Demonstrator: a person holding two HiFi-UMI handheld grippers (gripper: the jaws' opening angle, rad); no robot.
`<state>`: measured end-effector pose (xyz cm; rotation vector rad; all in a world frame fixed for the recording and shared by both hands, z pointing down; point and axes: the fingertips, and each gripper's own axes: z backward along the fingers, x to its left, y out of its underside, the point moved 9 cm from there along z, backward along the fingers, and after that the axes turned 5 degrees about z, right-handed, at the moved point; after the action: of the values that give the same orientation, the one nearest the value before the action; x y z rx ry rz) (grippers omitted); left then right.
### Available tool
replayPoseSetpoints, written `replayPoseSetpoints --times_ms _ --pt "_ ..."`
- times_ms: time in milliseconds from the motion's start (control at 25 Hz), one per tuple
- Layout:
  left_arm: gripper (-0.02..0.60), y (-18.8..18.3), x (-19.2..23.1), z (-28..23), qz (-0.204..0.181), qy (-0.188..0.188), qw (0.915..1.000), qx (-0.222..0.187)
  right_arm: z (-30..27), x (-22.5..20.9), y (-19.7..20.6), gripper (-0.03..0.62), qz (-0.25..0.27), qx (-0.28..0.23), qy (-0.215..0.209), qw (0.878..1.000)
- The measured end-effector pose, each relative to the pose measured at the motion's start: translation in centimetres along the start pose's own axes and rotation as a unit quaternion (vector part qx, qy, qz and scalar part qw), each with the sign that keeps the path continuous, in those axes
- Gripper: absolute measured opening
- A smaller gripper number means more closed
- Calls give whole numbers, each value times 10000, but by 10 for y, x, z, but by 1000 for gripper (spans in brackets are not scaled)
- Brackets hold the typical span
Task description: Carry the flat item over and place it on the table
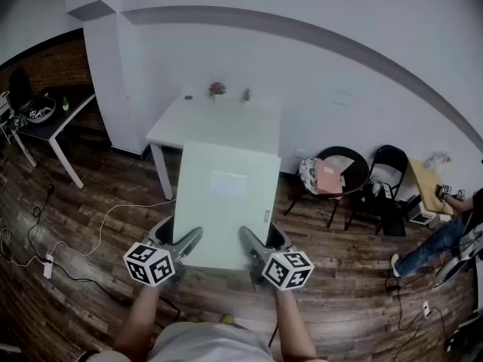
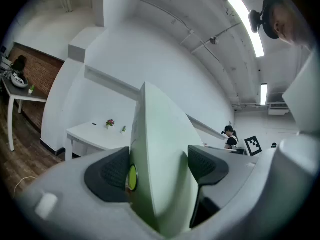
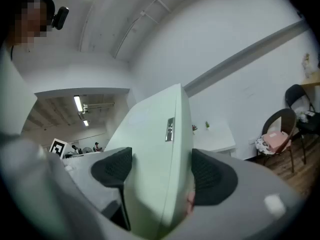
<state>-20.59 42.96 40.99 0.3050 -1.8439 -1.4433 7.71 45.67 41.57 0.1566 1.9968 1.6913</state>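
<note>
Head view over our forearms: we hold a flat pale-green rectangular board level above the dark wood-plank floor, its near edge taken by the left gripper and the right gripper, with the white rectangular table ahead against the wall. Left gripper view: the jaws stand wide, both dark pads pressed on the board's edge. Right gripper view: we see the same wide clamp on the board, the table beyond it.
</note>
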Motion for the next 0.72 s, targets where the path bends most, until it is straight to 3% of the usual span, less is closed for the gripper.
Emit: replayPoseSetpoints --times_ms 720 --pt "373 2 -9 9 -4 -26 10000 -63 11 7 0 368 75 -151 38 9999"
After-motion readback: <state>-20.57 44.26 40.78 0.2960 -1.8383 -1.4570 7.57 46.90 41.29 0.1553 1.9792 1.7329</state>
